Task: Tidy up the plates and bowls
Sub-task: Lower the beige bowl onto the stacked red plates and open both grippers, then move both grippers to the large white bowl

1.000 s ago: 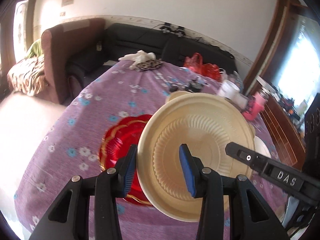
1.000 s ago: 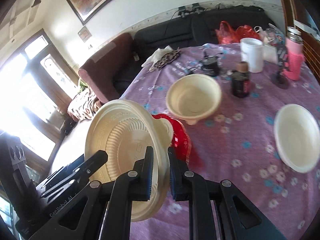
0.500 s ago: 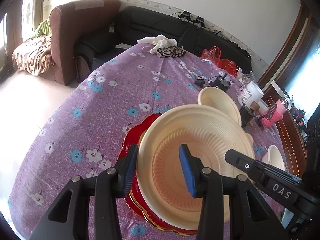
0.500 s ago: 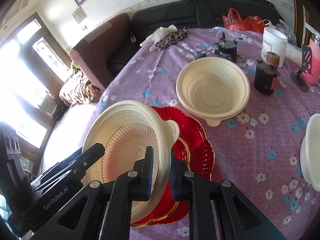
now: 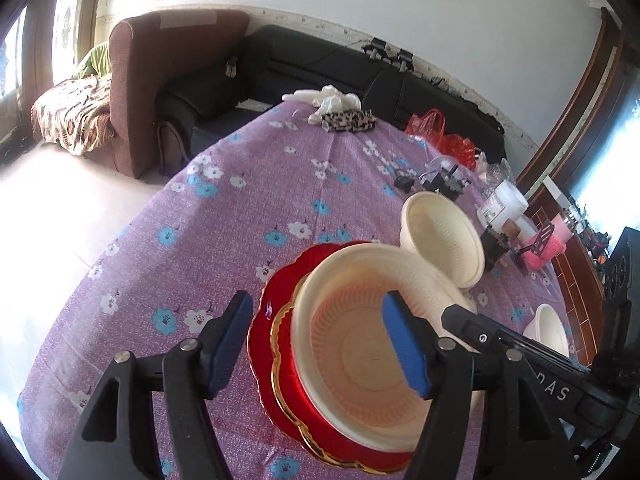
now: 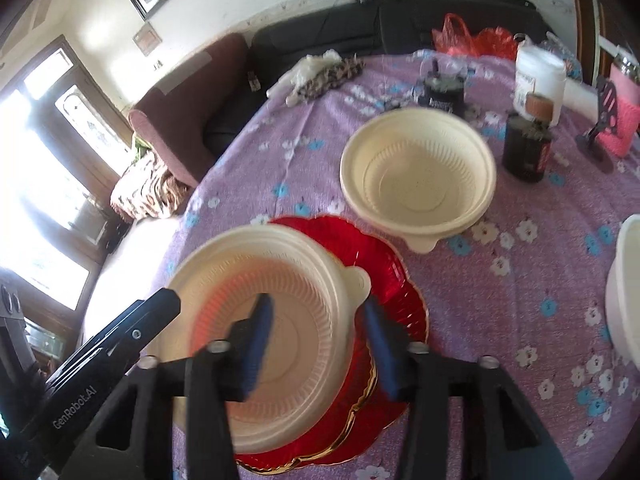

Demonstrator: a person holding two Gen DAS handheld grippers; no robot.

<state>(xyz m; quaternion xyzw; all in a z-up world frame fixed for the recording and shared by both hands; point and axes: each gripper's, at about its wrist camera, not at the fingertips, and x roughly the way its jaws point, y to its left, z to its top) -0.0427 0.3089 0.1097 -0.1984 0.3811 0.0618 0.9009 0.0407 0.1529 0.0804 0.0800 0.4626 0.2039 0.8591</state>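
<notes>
Both claws, left [image 5: 320,344] and right [image 6: 320,344], just spread, dropping the bowl [image 5: 360,344] on the red plate [image 5: 276,360]; next, back away.

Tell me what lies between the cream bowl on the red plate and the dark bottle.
The second cream bowl sits between the bowl on the red plate and the dark bottle; right wrist view.

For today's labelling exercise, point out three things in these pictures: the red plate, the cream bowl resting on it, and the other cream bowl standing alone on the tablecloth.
red plate [image 5: 272,344], left wrist view, scalloped left rim.
cream bowl on it [image 6: 316,280], right wrist view, ribbed inner wall.
other cream bowl [image 6: 416,188], right wrist view, inside bottom.
</notes>
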